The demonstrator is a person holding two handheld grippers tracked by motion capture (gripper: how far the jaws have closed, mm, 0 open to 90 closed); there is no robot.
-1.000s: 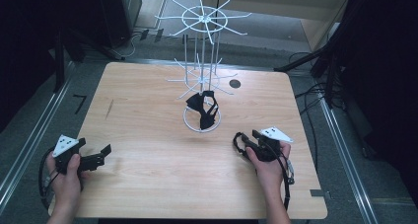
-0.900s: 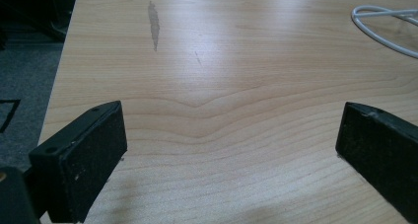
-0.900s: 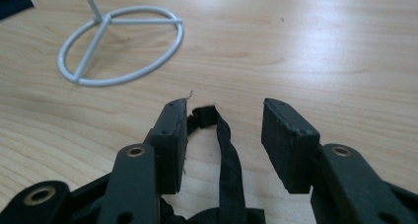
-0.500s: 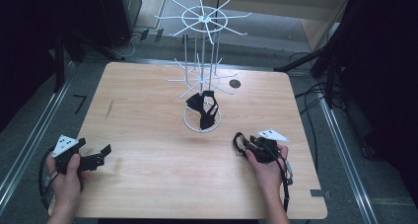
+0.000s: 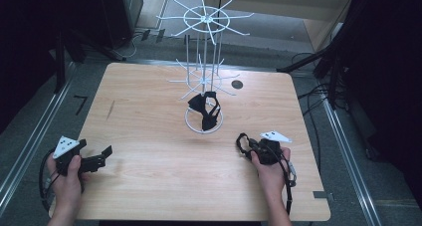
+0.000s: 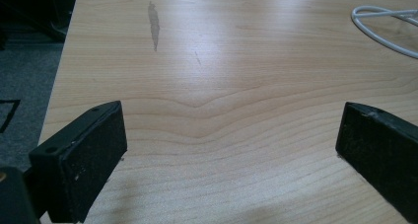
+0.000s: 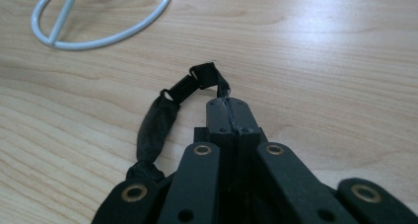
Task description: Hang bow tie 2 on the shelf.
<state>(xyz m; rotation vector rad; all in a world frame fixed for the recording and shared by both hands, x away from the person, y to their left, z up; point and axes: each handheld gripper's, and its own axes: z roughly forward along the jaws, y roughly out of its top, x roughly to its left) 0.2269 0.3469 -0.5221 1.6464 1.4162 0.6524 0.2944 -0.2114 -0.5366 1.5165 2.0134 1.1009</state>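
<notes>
So the right gripper [image 5: 247, 147] sits low on the counter [image 5: 149, 111], and its jaws have just been closing: in the right gripper view they're pressed flat together with a thin bit of the black strap [image 7: 157, 120] pinched in the seam between them. The rest of that strap loops out from the tips, curves round to the left of the jaws and runs back under the gripper body, lying right on the wood. From the high view the same strap shows as a small dark loop just in front of the gripper's tips, on the side toward the white wire rack [image 5: 204, 76].

The rack's ring base [image 7: 98, 21] is a bit beyond the right gripper's tips and off to their left, not touching the strap. Another black strap bundle [image 5: 205, 109] hangs low on the rack over that ring, apart from the gripper.

The left gripper [image 5: 102, 156] is over at the other edge of the counter, well apart from the strap, with its jaws standing wide and bare wood between them. In the left gripper view a bit of the rack's ring shows far off, up and to the right.
</notes>
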